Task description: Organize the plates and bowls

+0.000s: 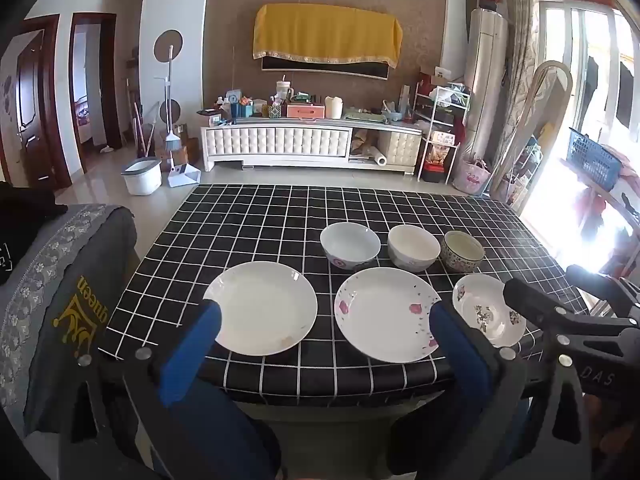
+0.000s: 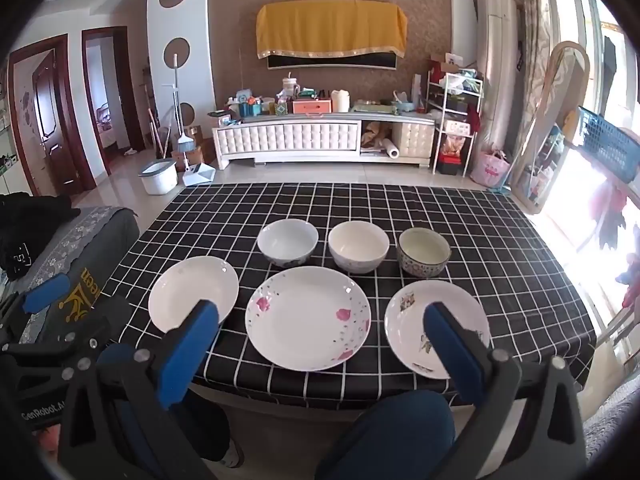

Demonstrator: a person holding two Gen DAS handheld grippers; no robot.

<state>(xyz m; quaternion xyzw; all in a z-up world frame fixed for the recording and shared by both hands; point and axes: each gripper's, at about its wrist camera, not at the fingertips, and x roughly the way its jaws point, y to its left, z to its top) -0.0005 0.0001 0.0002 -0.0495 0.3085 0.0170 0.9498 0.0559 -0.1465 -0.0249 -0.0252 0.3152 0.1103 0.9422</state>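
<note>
Left wrist view. The left gripper (image 1: 325,320) hung over the near edge of the tabletop (image 1: 256,216), its blue fingers (image 1: 192,352) spread wide with nothing between them. Three plates lay flat, face up, in a near row running left to right: a plain white plate (image 1: 262,307), a pink-flowered plate (image 1: 384,314) and a smaller patterned plate (image 1: 486,312). Behind them three bowls stood upright, mouths up, in a parallel row: a white bowl (image 1: 350,245), a cream bowl (image 1: 413,249) and a patterned bowl (image 1: 463,251). Each plate and bowl appeared empty. The right gripper's black frame (image 1: 568,316) entered at the right, above the patterned plate's near edge.

Right wrist view. The right gripper (image 2: 320,320) was likewise fully open and held nothing, poised short of the tabletop (image 2: 500,240). The pink-flowered plate (image 2: 308,318) lay between its fingertips in the picture, the plain white plate (image 2: 188,292) to the left and the patterned plate (image 2: 408,312) to the right. The white bowl (image 2: 287,242), cream bowl (image 2: 358,246) and patterned bowl (image 2: 424,251) stood behind, none touching. The left gripper (image 2: 44,298) showed at the left edge.
</note>
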